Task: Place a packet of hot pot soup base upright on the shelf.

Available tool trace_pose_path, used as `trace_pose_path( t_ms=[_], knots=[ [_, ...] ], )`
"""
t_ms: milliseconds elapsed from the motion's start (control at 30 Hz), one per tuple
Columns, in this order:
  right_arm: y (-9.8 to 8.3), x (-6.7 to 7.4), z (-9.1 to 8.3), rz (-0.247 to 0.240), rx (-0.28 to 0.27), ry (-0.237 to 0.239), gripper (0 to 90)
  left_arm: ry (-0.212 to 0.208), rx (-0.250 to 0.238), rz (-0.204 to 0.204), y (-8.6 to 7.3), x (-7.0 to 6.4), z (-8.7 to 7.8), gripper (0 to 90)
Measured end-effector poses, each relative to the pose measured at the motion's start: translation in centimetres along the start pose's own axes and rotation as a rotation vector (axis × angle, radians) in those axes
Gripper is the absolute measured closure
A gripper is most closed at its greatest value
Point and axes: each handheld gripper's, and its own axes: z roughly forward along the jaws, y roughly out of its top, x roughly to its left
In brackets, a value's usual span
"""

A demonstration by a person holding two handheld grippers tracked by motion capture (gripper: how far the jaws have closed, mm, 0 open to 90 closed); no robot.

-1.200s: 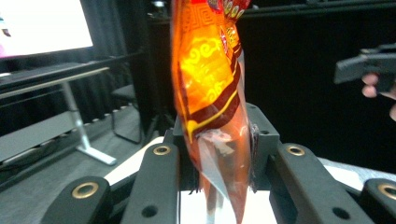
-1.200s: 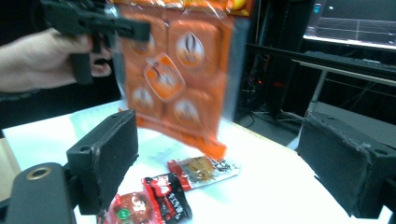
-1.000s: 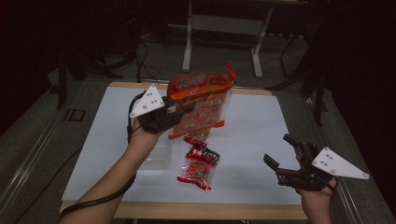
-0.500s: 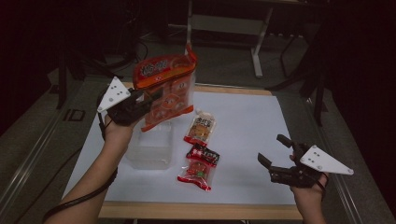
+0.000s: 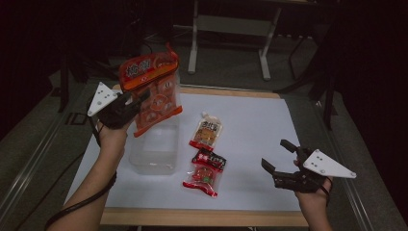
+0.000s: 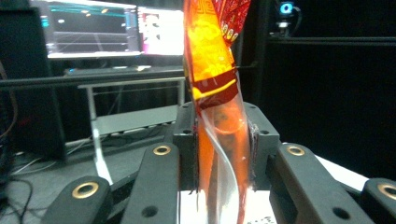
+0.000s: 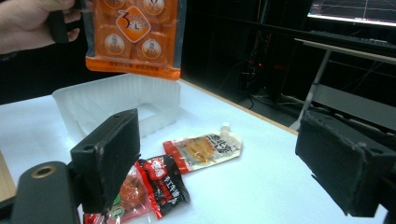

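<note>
My left gripper is shut on a large orange snack bag, holding it upright in the air over a clear plastic box. In the left gripper view the orange bag stands pinched between the black pads. From the right gripper view the bag hangs above the clear box. A pale sauce pouch and a red-and-black snack packet lie on the white table. My right gripper hovers open near the table's front right, nothing between its jaws.
A wooden strip runs along the table's front edge. Beyond the far edge stands a metal desk frame on a dark floor. Monitors glow in the background of the left gripper view.
My left gripper has carried the orange bag leftward and a little down, from above the table's middle to over the clear box. The right gripper has barely moved.
</note>
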Motion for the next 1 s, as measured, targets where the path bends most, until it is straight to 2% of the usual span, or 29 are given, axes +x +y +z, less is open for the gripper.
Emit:
trace_pose_path(
  t_ms=[133,233,267,367,633,800,1000],
  knots=[
    [-0.1,0.1,0.1,-0.008,0.006,0.004,13.7,0.02,0.007,-0.024,-1.6,0.9,0.4,71.8],
    [-0.3,0.1,0.1,-0.007,0.013,0.005,13.8,0.028,0.014,-0.026,-2.2,1.1,0.5,71.7],
    [-0.3,0.1,0.1,-0.007,0.014,0.006,13.8,0.041,0.02,-0.039,-2.9,1.2,0.7,71.8],
    [-0.4,0.1,0.2,-0.006,0.017,0.012,13.9,0.047,0.033,-0.058,-3.8,1.3,1.0,71.8],
    [-0.3,0.3,0.4,-0.02,0.022,0.023,13.9,0.048,0.057,-0.066,-5.1,1.5,1.7,71.8],
    [-0.5,0.2,0.3,-0.015,0.027,0.027,13.9,0.036,0.119,-0.062,-6.1,1.6,2.3,71.7],
    [-0.6,0.2,0.5,-0.013,0.036,0.04,14.1,0.03,0.148,-0.066,-7.0,1.6,2.7,71.7]
  ],
)
